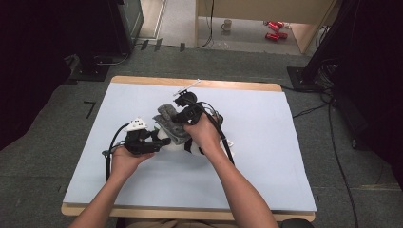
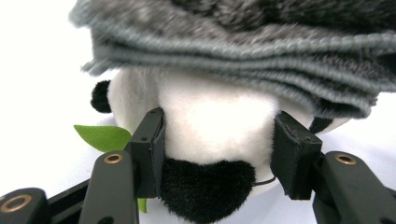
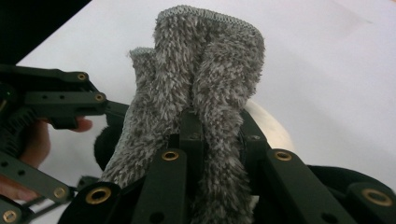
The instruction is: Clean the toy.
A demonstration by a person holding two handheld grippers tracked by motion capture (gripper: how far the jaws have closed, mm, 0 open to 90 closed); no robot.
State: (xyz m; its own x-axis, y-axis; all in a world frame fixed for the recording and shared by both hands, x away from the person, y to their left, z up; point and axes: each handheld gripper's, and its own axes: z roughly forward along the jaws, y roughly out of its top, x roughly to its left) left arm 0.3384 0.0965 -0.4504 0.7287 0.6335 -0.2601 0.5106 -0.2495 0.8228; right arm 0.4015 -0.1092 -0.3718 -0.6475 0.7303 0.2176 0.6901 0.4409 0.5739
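the left gripper has its jaws pressed on both sides of the toy panda, so the panda sits right between them. the right gripper has its jaws squeezed together on the fuzzy grey cloth. the cloth sticks up past those jaws and lies over the top of the panda on the pale blue surface.

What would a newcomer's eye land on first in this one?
Mid-table on the pale blue sheet, two hands meet over a panda plush with a grey fuzzy cloth draped on top. The left gripper clamps the panda's white body between its jaws, a green leaf poking out beside it. The right gripper is shut on the cloth, bunching it upward.
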